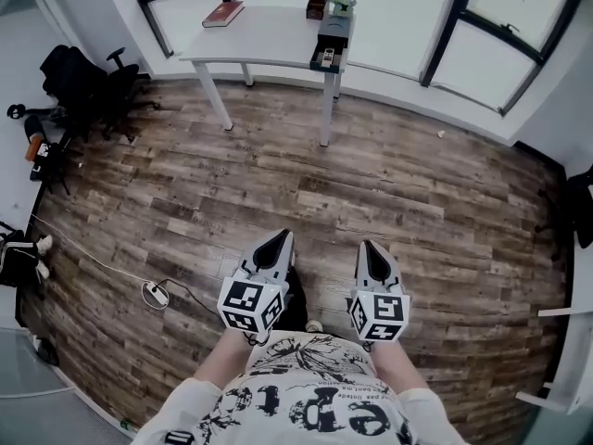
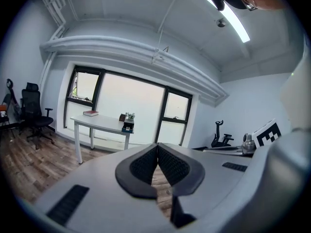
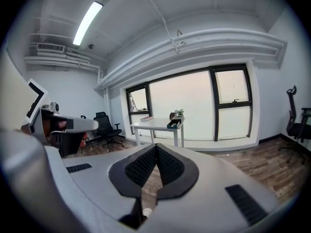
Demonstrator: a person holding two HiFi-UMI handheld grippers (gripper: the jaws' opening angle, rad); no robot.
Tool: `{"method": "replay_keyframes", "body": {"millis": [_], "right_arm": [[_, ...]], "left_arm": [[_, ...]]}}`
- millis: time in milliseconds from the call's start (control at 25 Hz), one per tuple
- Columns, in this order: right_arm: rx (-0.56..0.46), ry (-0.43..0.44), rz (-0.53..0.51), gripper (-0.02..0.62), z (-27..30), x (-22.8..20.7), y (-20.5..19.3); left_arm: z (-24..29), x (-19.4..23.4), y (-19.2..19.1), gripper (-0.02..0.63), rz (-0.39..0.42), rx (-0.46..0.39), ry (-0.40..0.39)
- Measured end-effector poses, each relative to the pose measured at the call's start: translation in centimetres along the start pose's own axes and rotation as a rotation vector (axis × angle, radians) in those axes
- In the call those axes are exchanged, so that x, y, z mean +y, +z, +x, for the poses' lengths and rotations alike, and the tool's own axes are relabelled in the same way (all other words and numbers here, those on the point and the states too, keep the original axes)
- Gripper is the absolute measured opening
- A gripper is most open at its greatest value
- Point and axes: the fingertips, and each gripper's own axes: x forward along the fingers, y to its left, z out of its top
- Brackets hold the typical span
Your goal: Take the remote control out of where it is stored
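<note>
A white desk (image 1: 269, 44) stands far ahead under the window. On its right end an open dark drawer box (image 1: 331, 46) holds a small dark thing that may be the remote control; it is too small to tell. The same desk (image 2: 99, 123) (image 3: 155, 125) and box (image 2: 128, 125) (image 3: 174, 123) show in both gripper views. My left gripper (image 1: 280, 237) (image 2: 157, 152) is held low over the wooden floor, jaws shut and empty. Beside it my right gripper (image 1: 367, 246) (image 3: 155, 152) is shut and empty too. Both point toward the desk from a long way off.
A red book (image 1: 223, 13) lies on the desk's left end, a small plant (image 1: 339, 4) and a brown box (image 1: 316, 6) at the back right. Black office chairs (image 1: 88, 86) stand at left. A white cable and power strip (image 1: 155, 293) lie on the floor near my feet.
</note>
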Motion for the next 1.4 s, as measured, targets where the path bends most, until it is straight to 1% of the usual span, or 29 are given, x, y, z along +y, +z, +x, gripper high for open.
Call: {"method": "replay_keyframes", "body": {"millis": [160, 360, 480, 560, 640, 720, 800, 880, 1000, 1080, 1120, 1280, 1400], "right_arm": [[0.013, -0.041, 0.011, 0.003, 4.2, -1.4, 0.8], [0.02, -0.109, -0.01, 0.003, 11.0, -3.8, 4.0], [0.025, -0.147, -0.011, 0.003, 16.2, -5.5, 6.5], [0.02, -0.164, -0.014, 0.003, 19.6, -5.9, 8.3], [0.012, -0.165, -0.016, 0.003, 23.2, -5.7, 9.9], [0.003, -0.147, -0.023, 0.003, 26.6, -5.0, 11.1], [0.004, -0.128, -0.03, 0.003, 29.6, -4.5, 11.7], [0.016, -0.119, -0.026, 0.003, 31.9, -4.4, 12.0], [0.033, -0.122, -0.016, 0.003, 34.5, -4.9, 12.4], [0.029, -0.119, -0.018, 0.003, 36.1, -5.5, 13.1], [0.022, -0.116, -0.022, 0.003, 37.0, -5.9, 13.6], [-0.001, -0.092, -0.031, 0.003, 41.1, -9.0, 14.9], [0.003, -0.057, -0.024, 0.003, 45.4, -12.7, 15.5]], "left_arm": [[5.0, 2.3, 1.0, 0.011, 0.012, 0.024, -0.041], [13.2, 5.9, 4.0, 0.011, 0.008, 0.029, -0.114], [18.4, 8.7, 6.5, 0.011, 0.005, 0.03, -0.15], [20.7, 10.9, 8.9, 0.011, 0.014, -0.003, -0.166], [22.7, 13.4, 11.0, 0.011, 0.041, -0.031, -0.163], [24.5, 16.2, 12.4, 0.011, 0.06, -0.041, -0.143], [26.2, 18.8, 13.3, 0.011, 0.048, -0.041, -0.12], [27.8, 20.6, 13.5, 0.011, 0.018, -0.03, -0.111], [30.0, 21.3, 13.4, 0.011, -0.014, -0.005, -0.144], [31.5, 21.2, 13.6, 0.011, -0.003, 0.006, -0.161], [32.5, 21.4, 13.8, 0.011, 0.008, 0.007, -0.156], [37.0, 22.5, 14.5, 0.011, 0.024, 0.009, -0.104], [41.4, 23.1, 14.9, 0.011, 0.039, 0.013, -0.049]]}}
